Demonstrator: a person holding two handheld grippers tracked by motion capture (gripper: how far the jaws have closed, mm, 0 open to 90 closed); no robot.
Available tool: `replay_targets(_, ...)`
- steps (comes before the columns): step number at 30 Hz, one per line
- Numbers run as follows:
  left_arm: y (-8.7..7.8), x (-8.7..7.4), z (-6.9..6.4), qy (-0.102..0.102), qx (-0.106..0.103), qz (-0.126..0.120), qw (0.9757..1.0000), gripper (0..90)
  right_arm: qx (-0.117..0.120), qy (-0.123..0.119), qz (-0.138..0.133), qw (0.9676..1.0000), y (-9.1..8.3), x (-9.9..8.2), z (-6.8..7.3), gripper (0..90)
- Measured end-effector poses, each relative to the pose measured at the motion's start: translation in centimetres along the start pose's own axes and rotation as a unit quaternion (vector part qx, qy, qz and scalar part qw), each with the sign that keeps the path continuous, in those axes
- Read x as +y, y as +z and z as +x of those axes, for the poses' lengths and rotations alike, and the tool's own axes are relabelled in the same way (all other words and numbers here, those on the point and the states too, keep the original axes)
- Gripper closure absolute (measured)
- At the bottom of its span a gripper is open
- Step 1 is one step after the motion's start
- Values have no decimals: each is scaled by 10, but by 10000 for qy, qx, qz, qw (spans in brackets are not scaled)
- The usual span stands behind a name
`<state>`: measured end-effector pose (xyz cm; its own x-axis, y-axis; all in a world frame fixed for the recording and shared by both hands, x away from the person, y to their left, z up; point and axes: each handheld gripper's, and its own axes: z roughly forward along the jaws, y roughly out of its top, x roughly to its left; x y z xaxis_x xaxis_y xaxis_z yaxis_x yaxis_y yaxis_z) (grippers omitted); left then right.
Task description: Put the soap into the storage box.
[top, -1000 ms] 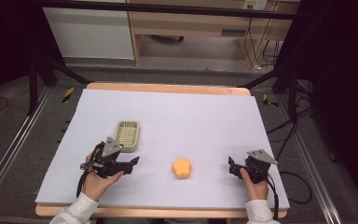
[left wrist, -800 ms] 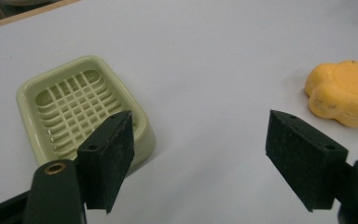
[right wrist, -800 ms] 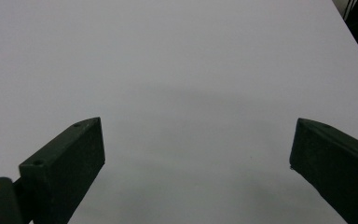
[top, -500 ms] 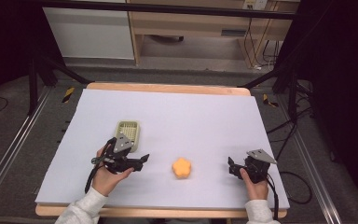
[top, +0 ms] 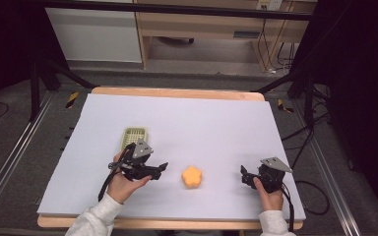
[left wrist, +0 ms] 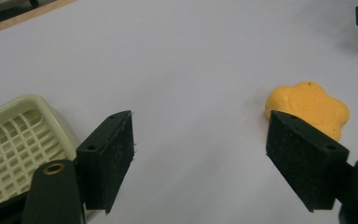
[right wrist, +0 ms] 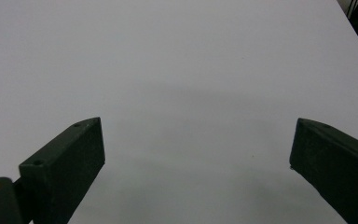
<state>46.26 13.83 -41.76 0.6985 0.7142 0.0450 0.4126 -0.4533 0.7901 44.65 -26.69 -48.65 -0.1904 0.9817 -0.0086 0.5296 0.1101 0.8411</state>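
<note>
High view showed the orange flower-shaped piece (top: 192,176) lying flat on the counter (top: 216,123), free of any grip, w/ the left tool (top: 161,168) just beside it and its jaws pointed at it. The left gripper view had the piece (left wrist: 310,107) ahead of and partly behind one jaw, i.e. off to one side of the gap, not between the jaws. Left tool was wide open and held nothing.

Risk, as I judged it: closing from there would likely catch only the piece's edge w/ one jaw, or push it along the smooth counter, because the gap was not centred on it. The piece also looked low and rounded, so a high grip could slip off the top. The tool probably needed to swing toward the piece before closing.

The pale green basket (top: 134,137) sat beyond the left tool, on the far side from the piece, near but apart; the left gripper view showed its lattice (left wrist: 14,149) beside the other jaw. The right tool (top: 246,178) rested well apart on the piece's other side, jaws wide open, empty, facing bare counter.
</note>
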Motion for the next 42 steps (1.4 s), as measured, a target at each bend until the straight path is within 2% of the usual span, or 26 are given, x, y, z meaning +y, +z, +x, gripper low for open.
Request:
replay_targets(28,23,18,-32,315,-326,143,9989,226,58,-65,50,9999,1,0,1,37)
replay_targets(42,33,22,-46,443,-476,233,9976,224,72,-13,69,9999,1,0,0,37)
